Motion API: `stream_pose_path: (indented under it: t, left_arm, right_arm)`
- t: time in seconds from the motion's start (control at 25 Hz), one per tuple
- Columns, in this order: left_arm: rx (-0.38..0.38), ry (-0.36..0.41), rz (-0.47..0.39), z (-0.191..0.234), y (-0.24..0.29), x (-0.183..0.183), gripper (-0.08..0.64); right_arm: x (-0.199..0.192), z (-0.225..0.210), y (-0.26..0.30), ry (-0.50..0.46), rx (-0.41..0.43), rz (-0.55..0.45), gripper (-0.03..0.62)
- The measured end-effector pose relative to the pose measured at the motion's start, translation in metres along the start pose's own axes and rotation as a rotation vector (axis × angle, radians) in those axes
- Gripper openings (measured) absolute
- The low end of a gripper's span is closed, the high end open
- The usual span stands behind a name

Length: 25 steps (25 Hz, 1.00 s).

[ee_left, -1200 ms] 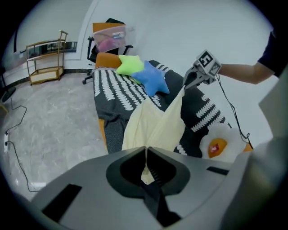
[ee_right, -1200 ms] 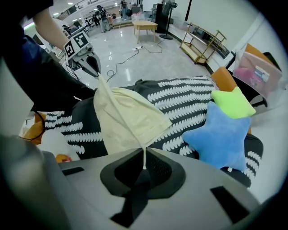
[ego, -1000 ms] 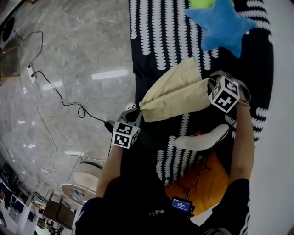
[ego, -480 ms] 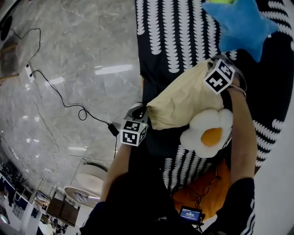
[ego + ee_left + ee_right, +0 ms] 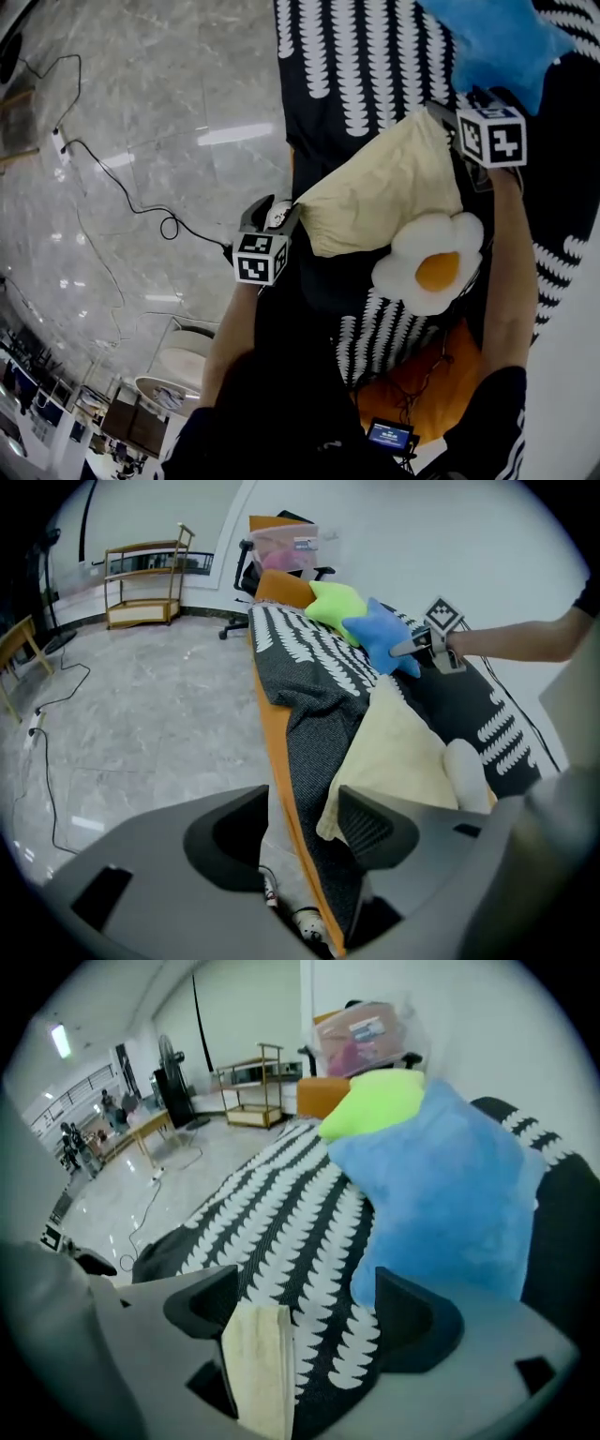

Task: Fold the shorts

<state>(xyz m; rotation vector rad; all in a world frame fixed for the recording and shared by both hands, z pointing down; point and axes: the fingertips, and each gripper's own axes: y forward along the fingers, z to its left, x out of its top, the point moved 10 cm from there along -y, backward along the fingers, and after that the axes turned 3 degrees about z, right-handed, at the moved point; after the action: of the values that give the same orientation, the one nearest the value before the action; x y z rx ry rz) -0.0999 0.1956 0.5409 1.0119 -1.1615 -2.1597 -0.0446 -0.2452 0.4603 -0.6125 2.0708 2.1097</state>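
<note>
The cream shorts (image 5: 384,192) lie folded on the black-and-white patterned cover (image 5: 356,66). My left gripper (image 5: 275,214) hangs at their near-left corner by the cover's edge. Its jaws have just been opening and stand open. In the left gripper view the shorts (image 5: 398,752) end beside the right jaw, untouched, and the left gripper (image 5: 305,827) holds nothing. My right gripper (image 5: 453,117) is at the shorts' far-right end. Its jaws have just been opening and stand wide apart. In the right gripper view a folded edge of the shorts (image 5: 258,1363) lies loose next to the left jaw of the right gripper (image 5: 309,1312).
A fried-egg cushion (image 5: 431,262) lies against the shorts' near side. A blue star cushion (image 5: 497,37) sits just beyond the right gripper, with a green cushion (image 5: 375,1101) behind it. An orange cushion (image 5: 412,384) lies nearer me. A cable (image 5: 122,197) runs over the marble floor at left.
The shorts went from hanging between both grippers to lying on the cover. Both grippers let go. The right gripper moved toward the blue cushion. The fried-egg cushion's face came into view.
</note>
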Motion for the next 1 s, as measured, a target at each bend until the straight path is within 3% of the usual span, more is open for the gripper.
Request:
stream_pose_path:
  t: [0.12, 0.24, 0.36, 0.52, 0.72, 1.0]
  left_arm:
    - [0.008, 0.012, 0.003, -0.005, -0.007, -0.015, 0.227]
    - [0.028, 0.054, -0.007, -0.013, -0.010, -0.014, 0.225]
    - [0.067, 0.103, -0.022, -0.020, -0.031, 0.003, 0.222]
    - [0.111, 0.176, -0.025, -0.005, -0.055, -0.004, 0.219]
    - [0.059, 0.280, -0.016, -0.012, -0.073, -0.017, 0.219]
    - [0.000, 0.449, 0.009, -0.017, -0.105, -0.036, 0.219]
  right_arm:
    - [-0.019, 0.015, -0.034, -0.006, -0.004, -0.107, 0.439]
    - [-0.041, 0.040, -0.056, -0.084, 0.014, -0.170, 0.437]
    - [-0.053, 0.075, -0.088, -0.182, 0.045, -0.193, 0.437]
    - [-0.083, 0.143, -0.100, -0.281, 0.094, -0.203, 0.436]
    - [-0.126, 0.220, -0.108, -0.403, 0.168, -0.217, 0.420]
    - [-0.177, 0.340, -0.118, -0.716, 0.204, -0.201, 0.350]
